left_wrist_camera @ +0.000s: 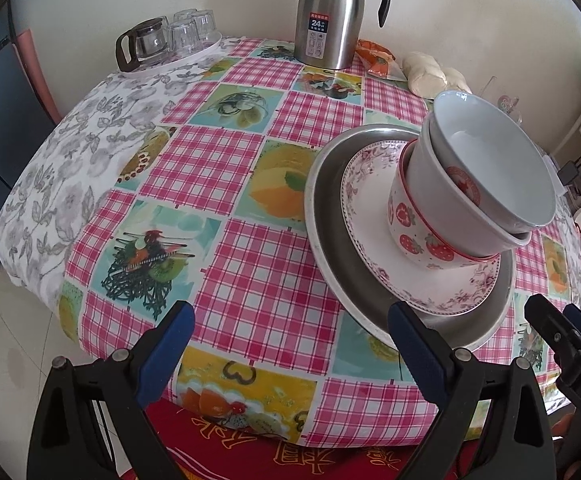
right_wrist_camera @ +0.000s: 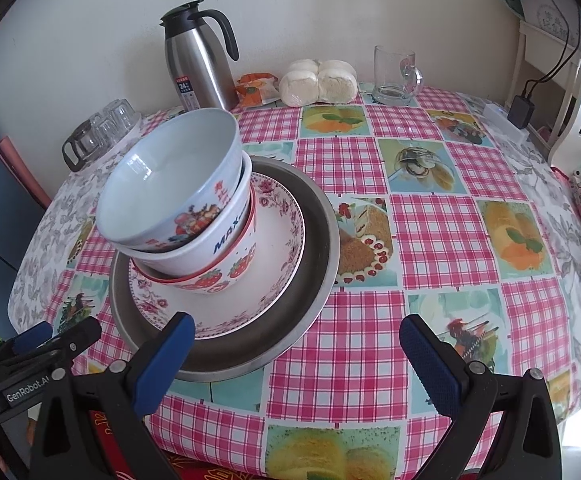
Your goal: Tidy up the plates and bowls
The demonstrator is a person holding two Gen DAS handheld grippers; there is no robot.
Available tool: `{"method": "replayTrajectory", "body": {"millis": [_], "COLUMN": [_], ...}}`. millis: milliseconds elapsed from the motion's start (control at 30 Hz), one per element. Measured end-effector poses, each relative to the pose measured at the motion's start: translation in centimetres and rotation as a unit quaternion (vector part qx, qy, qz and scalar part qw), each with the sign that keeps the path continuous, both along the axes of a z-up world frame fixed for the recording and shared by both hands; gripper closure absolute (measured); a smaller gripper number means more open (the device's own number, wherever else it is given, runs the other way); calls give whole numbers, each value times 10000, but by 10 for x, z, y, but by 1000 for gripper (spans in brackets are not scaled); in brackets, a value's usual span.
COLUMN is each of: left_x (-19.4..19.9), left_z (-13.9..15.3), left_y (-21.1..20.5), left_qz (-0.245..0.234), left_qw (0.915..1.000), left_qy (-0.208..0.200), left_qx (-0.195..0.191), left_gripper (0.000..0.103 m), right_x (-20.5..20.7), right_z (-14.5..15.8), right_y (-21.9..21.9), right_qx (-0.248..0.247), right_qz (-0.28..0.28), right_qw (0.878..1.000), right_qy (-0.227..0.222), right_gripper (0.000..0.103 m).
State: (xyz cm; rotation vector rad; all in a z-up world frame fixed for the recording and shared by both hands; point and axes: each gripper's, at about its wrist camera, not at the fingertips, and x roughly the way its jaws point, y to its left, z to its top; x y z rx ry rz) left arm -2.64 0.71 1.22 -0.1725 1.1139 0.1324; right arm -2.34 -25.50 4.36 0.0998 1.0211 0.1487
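Note:
A steel plate lies on the checked table. On it sits a floral plate. On that stand three nested bowls: a strawberry bowl at the bottom, a white bowl in it, and a white bowl on top. The stack leans. My left gripper is open and empty, just left of the stack. My right gripper is open and empty, just right of it. Each gripper also shows in the other's view.
A steel thermos jug stands at the back. A tray of glasses and a small glass pot sits at back left. Buns, a snack packet and a glass mug are at the back.

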Motion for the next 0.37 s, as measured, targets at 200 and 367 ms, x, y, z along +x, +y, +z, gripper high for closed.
{"method": "replayTrajectory", "body": {"millis": [200,367], "left_x": [-2,0], "left_z": [4,3], "left_y": [-1,0], "left_qz": [-30,-14], "left_qw": [9999,10000], "left_qy": [-118,-96], "left_qx": [27,0], "left_gripper": [6,6], "right_x": [-1,0], "right_z": [-2,-2], "right_y": [0,0], "right_qx": [-28,-33], "right_qz": [-2,-4], "right_qw": [10000,10000], "right_qy": [49,63], "right_gripper": [0,0]}}
